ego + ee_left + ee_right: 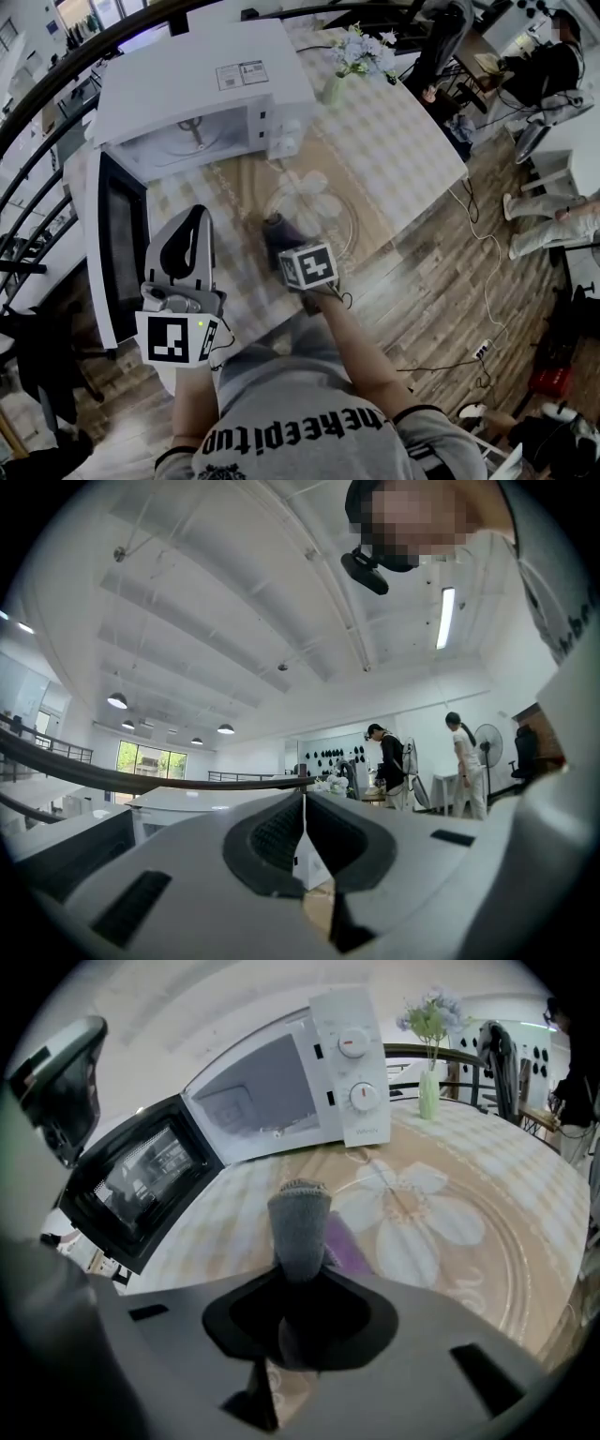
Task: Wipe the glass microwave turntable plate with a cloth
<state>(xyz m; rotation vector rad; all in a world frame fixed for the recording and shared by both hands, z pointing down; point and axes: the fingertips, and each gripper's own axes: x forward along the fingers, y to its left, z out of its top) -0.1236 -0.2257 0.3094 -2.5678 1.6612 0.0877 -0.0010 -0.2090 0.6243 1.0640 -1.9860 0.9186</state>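
Cloth [298, 1227] clamped in right gripper [300, 1297]; press flat on glass plate [450, 1232], sweep overlapping circles rim to centre; steady near rim with empty left gripper [304, 822], jaws together.

- Left hand-held gripper [195, 217]: jaws pressed together with nothing between them, tips tilted upward, held at the bench's near edge on a bare left forearm [192, 403].
- Right hand-held gripper [277, 234]: jaws clamped on a grey cloth [300, 1227], angled forward and down, with the right forearm [361, 361] extended.

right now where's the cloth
The cloth is pinched in the right gripper, at the near left edge of the glass plate on the table, in front of the open microwave.
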